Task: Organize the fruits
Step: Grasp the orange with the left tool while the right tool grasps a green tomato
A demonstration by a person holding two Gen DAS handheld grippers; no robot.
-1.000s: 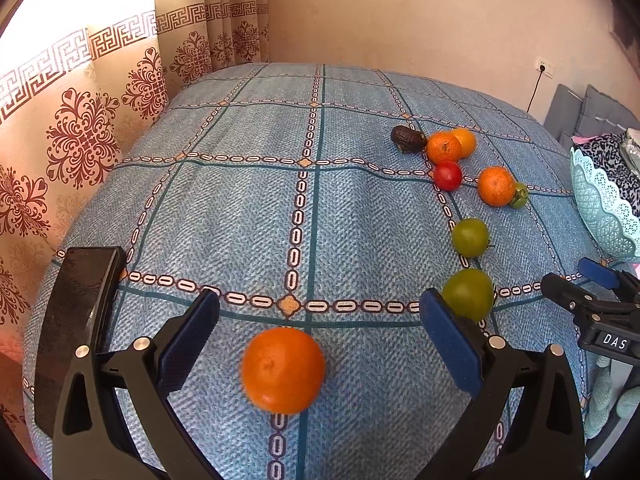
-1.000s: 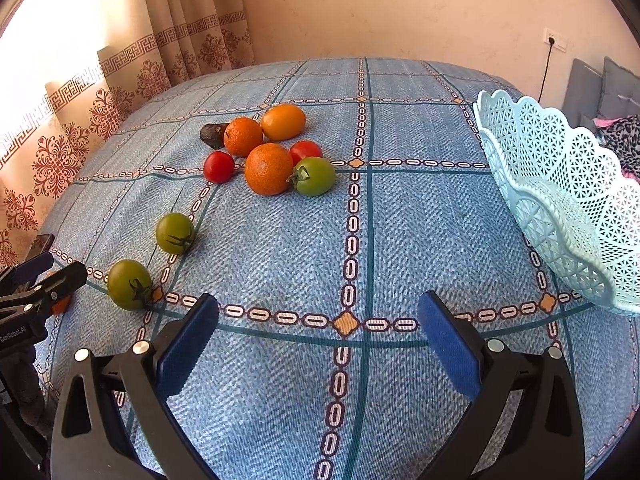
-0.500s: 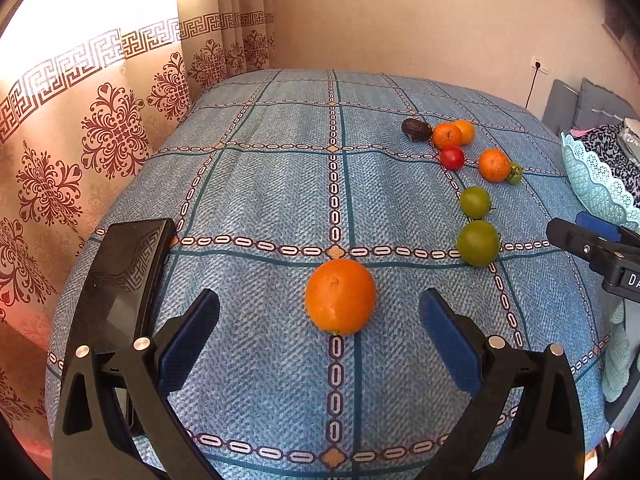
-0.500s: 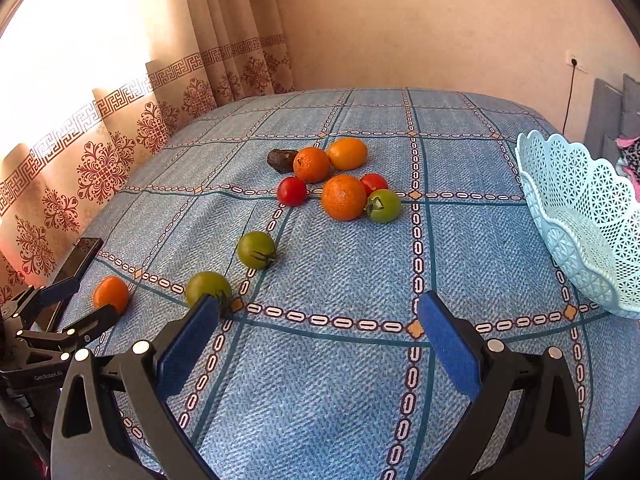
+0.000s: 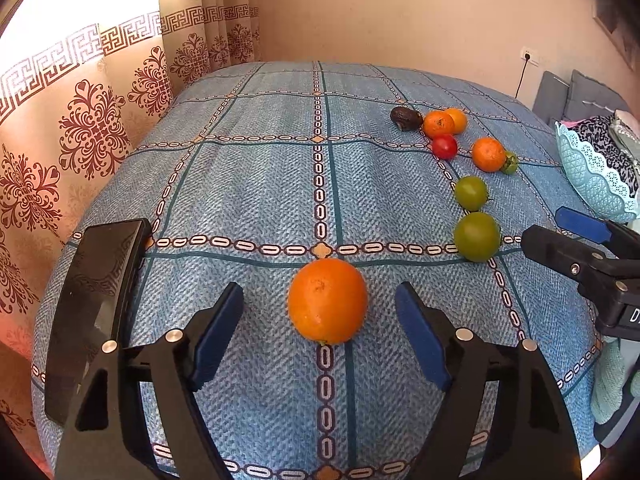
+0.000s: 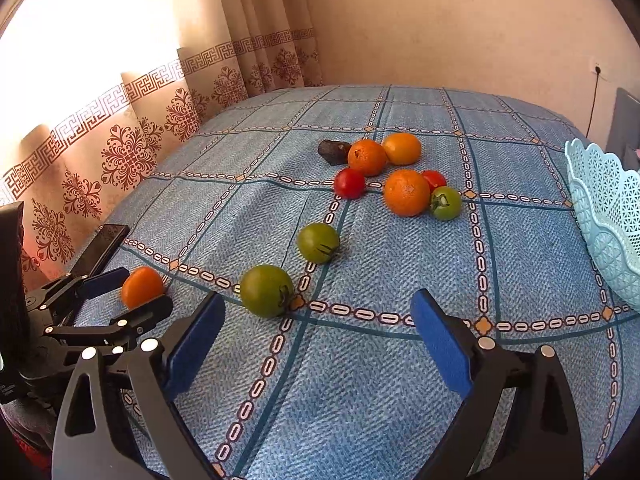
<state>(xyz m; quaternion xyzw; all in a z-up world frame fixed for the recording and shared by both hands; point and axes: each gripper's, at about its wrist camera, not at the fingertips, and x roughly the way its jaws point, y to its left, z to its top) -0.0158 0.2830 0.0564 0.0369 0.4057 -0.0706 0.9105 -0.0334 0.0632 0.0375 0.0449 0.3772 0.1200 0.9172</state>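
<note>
The left gripper (image 5: pixel 320 332) stood open, its blue-padded fingers (image 5: pixel 218 332) flanking a round, dimpled orange (image 5: pixel 327 301) without touching it. That orange lay on the woven blue bedspread (image 5: pixel 248 184), a herringbone cloth crossed by chain-patterned lines. A flat, glossy black phone (image 5: pixel 94 308) lay well to the orange's left, near the bed's edge. Beyond the orange to its right sat two smooth green tomatoes (image 5: pixel 476 237), and farther still a cluster: a red tomato (image 5: pixel 444 146), more oranges (image 5: pixel 439 123) and a dark, wrinkled avocado (image 5: pixel 406 118). The right gripper (image 6: pixel 318 340) also stood open, empty, well right of the orange. A pale blue lattice basket (image 6: pixel 608 216) with a scalloped rim sat farthest right.
</note>
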